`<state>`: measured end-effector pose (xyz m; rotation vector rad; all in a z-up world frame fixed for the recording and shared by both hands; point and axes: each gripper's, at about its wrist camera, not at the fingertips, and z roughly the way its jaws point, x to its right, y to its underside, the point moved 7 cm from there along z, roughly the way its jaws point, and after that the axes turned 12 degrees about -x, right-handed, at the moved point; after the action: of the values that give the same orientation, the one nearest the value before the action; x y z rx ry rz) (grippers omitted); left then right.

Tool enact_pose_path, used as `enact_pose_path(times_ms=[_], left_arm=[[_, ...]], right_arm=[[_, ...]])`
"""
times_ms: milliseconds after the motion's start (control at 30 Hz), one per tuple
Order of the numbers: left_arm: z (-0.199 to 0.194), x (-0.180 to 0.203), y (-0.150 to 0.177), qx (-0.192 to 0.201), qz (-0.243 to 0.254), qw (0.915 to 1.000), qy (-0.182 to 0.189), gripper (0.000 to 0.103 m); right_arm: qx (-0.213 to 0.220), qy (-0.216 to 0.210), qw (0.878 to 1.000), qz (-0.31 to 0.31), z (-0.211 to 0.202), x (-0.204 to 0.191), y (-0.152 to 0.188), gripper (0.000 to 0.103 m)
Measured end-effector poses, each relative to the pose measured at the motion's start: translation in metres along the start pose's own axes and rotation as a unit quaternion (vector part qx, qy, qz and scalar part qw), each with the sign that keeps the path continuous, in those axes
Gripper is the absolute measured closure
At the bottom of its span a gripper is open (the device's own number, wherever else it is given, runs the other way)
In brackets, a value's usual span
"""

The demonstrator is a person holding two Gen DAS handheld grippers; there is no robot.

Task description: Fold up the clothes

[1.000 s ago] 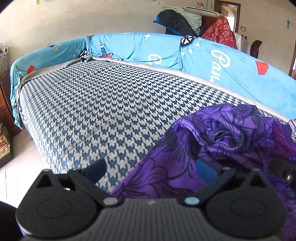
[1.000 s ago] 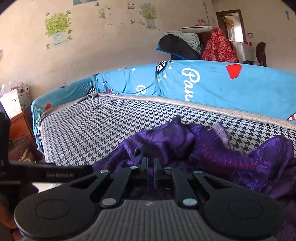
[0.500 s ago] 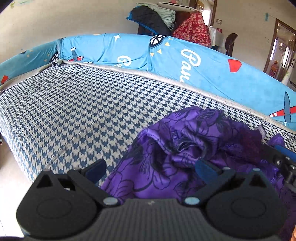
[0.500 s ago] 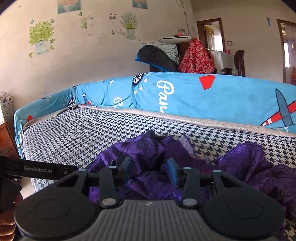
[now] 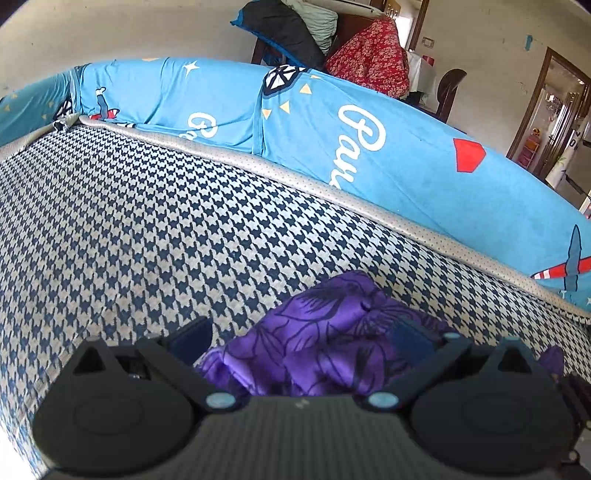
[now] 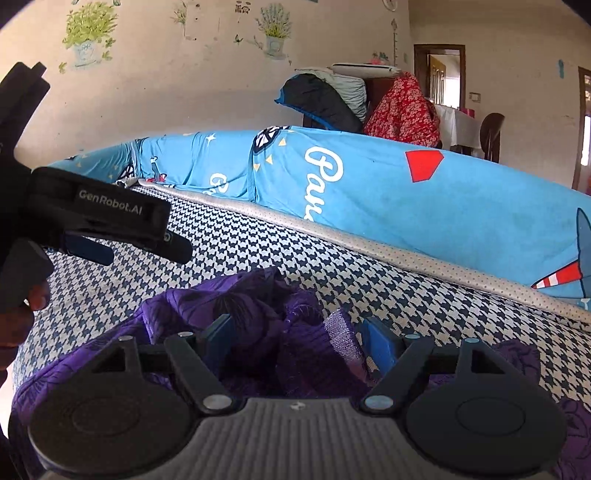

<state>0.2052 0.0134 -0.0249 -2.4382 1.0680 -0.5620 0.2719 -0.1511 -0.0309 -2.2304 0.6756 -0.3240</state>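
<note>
A crumpled purple garment (image 5: 325,343) with a dark floral print is lying on a bed covered by a blue-and-white houndstooth sheet (image 5: 155,229). A bright blue bolster (image 5: 406,162) with white lettering and a red shape is running along the far side of the bed.

In the left wrist view, the left gripper (image 5: 299,339) is sitting with its jaws spread wide, one blue pad over the sheet and the other over the cloth; the purple fabric is bunching up between them without being pinched. Only a small mound of the garment is showing here, at the bottom centre.

The right wrist view is showing more of the same garment (image 6: 258,317): it is spreading from the lower left edge across to the lower right, with a paler, textured fold near the middle. The right gripper (image 6: 295,343) is also open, its blue pads standing apart on either side of a raised heap of cloth. This view alone is showing the left gripper from the side (image 6: 122,236), at the upper left above the sheet (image 6: 295,266), gripped by a hand (image 6: 22,314) at the frame edge.

Wall stickers of potted plants (image 6: 86,33) are appearing only in the right view. A pile of clothes (image 5: 332,37) behind the bolster is appearing in both.
</note>
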Motion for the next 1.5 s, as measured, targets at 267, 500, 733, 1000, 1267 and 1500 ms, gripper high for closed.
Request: enact_pose_path(times_ms=[267,500,733,1000,1267,1500], left_arm=[[-0.006,0.017,-0.007,0.009,0.032,0.9991,0.028,0.000],[-0.021,0.027,-0.007,0.034,0.057,0.9959,0.062,0.000],[-0.005,0.053,0.023,-0.010,0.117,0.9885,0.095,0.000],[0.012,0.043,0.058,-0.026,0.154,0.9877,0.009,0.000],[0.010,-0.023,0.078,-0.053,0.062,0.9948,-0.061,0.000],[-0.014,-0.053,0.104,-0.026,0.033,0.9971,-0.064,0.000]], right_arm=[[-0.025,-0.032,0.999,0.008,0.021,0.000,0.004,0.089],[0.006,-0.046,0.995,-0.086,-0.019,-0.043,0.014,0.090],[0.003,-0.041,0.983,-0.178,-0.040,-0.101,0.052,0.090],[-0.022,-0.026,0.977,-0.208,-0.051,-0.128,0.091,0.090],[-0.034,-0.020,0.980,-0.197,-0.063,-0.136,0.111,0.085],[-0.036,-0.045,0.987,-0.152,-0.089,-0.134,0.118,0.076]])
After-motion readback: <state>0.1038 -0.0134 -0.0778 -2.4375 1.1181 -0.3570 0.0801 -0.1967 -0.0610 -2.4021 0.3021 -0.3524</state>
